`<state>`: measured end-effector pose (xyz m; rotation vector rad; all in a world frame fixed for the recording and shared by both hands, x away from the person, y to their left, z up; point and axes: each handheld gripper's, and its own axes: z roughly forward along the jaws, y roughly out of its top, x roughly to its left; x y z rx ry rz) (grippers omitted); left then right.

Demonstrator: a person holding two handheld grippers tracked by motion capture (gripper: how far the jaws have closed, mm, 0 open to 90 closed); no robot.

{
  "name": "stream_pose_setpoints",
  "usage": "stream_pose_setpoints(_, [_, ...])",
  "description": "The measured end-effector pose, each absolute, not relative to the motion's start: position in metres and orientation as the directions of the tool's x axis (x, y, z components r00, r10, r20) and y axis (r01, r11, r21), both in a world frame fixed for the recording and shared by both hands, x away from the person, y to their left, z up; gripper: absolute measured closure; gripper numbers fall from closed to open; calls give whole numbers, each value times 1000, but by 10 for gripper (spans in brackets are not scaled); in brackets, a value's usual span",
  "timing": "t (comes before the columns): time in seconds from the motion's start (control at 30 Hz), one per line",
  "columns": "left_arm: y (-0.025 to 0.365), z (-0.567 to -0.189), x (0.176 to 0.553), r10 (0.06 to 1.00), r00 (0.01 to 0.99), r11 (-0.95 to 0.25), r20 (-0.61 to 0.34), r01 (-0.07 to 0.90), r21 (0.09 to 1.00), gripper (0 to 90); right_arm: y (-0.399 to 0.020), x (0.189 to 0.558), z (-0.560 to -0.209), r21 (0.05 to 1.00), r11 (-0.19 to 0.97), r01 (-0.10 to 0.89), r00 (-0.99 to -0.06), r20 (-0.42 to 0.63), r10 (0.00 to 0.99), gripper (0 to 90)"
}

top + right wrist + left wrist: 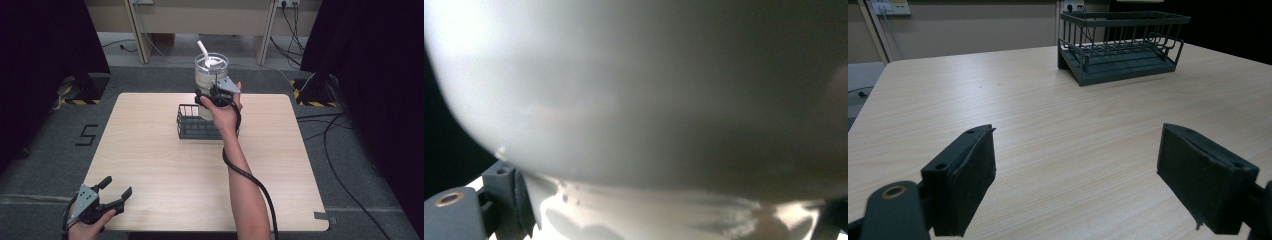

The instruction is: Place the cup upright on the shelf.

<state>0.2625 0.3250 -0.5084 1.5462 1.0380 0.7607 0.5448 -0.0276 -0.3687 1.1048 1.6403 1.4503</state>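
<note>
Two grippers are being used at the table (165, 200), and they are taken here from left to right. At the near left edge the left gripper (116, 191) is being held idle in a hand, its jaws spread wide over bare wood; nothing is being gripped between its pads (970, 185). Farther right, near the far edge, a dark wire rack (192, 122) is standing apart from it.

Above that rack the right gripper (216, 94) is being held up, closed on a clear cup (210, 75) with a white straw (202, 49). In the right gripper view the cup wall (634, 90) is being pressed close against the lens, blurred, between the jaws.

The cup is being kept upright — its long axis vertical, mouth and straw pointing up, the straw leaning slightly toward the left. The step in hand is judged to be the carrying of the cup at the rack, either lifting out or setting in — which of the two cannot be told. A level, steady hold is called for next, so that nothing is tipped.
</note>
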Motion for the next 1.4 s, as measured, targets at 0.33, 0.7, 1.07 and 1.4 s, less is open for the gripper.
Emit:
stream_pose_setpoints(0.33, [325, -508, 262, 907, 419, -48, -50, 221, 974, 150, -28, 554, -376, 985, 18, 171, -406, 54, 912, 97])
stream_pose_setpoints(0.7, [323, -508, 261, 905, 423, -49, -50, 219, 974, 150, -27, 558, -384, 983, 24, 184, -398, 52, 916, 96])
stream_pose_setpoints(1.07, [324, -508, 261, 905, 423, -49, -50, 219, 975, 150, -25, 562, -393, 978, 12, 207, -397, 73, 915, 96])
stream_pose_setpoints(1.4, [324, -507, 261, 904, 425, -50, -49, 218, 975, 150, -25, 567, -396, 980, 19, 199, -387, 61, 920, 96])
